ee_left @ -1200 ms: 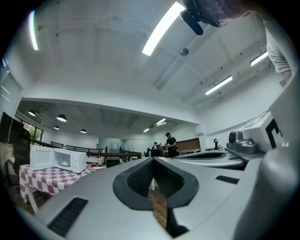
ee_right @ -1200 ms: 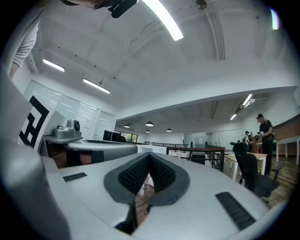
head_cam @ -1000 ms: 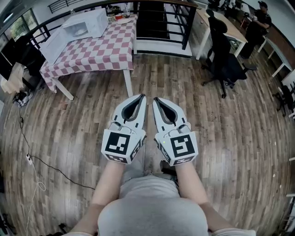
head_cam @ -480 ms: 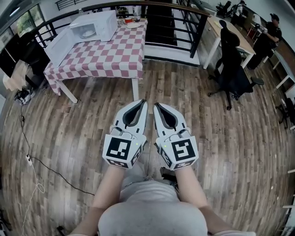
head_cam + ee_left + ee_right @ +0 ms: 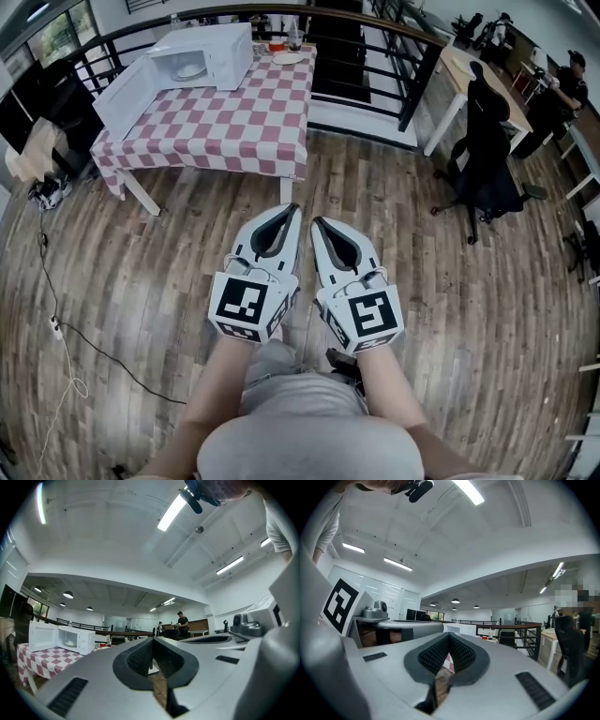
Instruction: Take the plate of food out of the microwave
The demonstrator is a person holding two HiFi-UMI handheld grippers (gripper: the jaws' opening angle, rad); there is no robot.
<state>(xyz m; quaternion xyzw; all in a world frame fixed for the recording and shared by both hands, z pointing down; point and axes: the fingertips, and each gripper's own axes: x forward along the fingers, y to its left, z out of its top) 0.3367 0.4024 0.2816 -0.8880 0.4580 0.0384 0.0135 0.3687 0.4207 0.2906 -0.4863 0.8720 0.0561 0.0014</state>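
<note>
The person stands on the wooden floor [image 5: 141, 272] holding both tools out level, side by side. The left claw [image 5: 291, 209] is closed, tips meeting, with nothing between them, and the right claw [image 5: 318, 223] is likewise closed and empty. Both are well short of the tabletop [image 5: 234, 122], which is covered by a red-and-white checked cloth [image 5: 253, 94]. At its far corner sits the white microwave [image 5: 202, 54], with its door [image 5: 122, 94] swung wide open. The plate [image 5: 190, 69] is inside the microwave. An office chair [image 5: 492, 159] stands off to the right.
</note>
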